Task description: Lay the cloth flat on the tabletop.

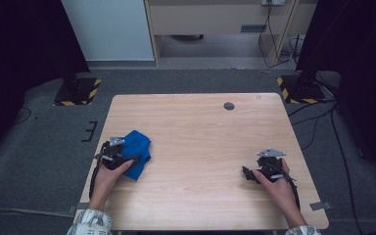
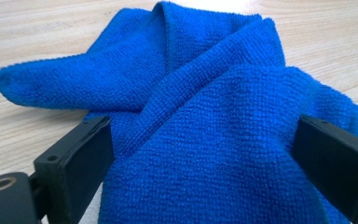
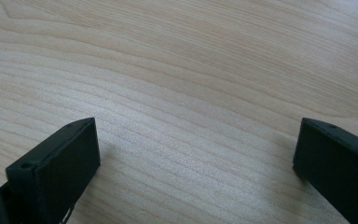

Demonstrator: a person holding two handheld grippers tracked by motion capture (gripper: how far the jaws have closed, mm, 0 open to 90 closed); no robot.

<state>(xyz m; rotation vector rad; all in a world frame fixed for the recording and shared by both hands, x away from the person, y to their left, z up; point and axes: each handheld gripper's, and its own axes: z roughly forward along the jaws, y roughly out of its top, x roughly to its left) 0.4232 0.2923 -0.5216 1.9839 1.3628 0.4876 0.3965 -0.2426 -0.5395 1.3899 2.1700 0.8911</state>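
I hold my left hand-held gripper [image 1: 120,157] at the near left part of the bench [image 1: 200,132], with its jaws spread wide on either side of a blue cloth [image 1: 137,146]. In the left gripper view the cloth [image 2: 205,130] lies bunched and folded on the wood, a thick fold running between the two black jaws. The left jaw stands just beside the fold and the right jaw sits at the cloth's edge, and I cannot tell whether either one presses into the fabric. The jaws are released, not clamped. One thin corner of the cloth trails out flat to the left in that view, and the far end rises in a soft ridge.

My right hand-held gripper [image 1: 248,174] rests low over the near right part of the bench, well apart from the cloth. In the right gripper view its jaws are also spread wide, with bare pale wood grain [image 3: 191,93] between them and nothing gripped. A grey three-cornered plate [image 1: 271,152] sits on top of it.

My left hand [image 1: 108,172] and right hand [image 1: 274,182] wrap around the gripper bodies from the near edge. A small dark round hole [image 1: 229,105] sits in the bench near the far edge, well away from both grippers. The bench stands on grey carpet [image 1: 39,161].
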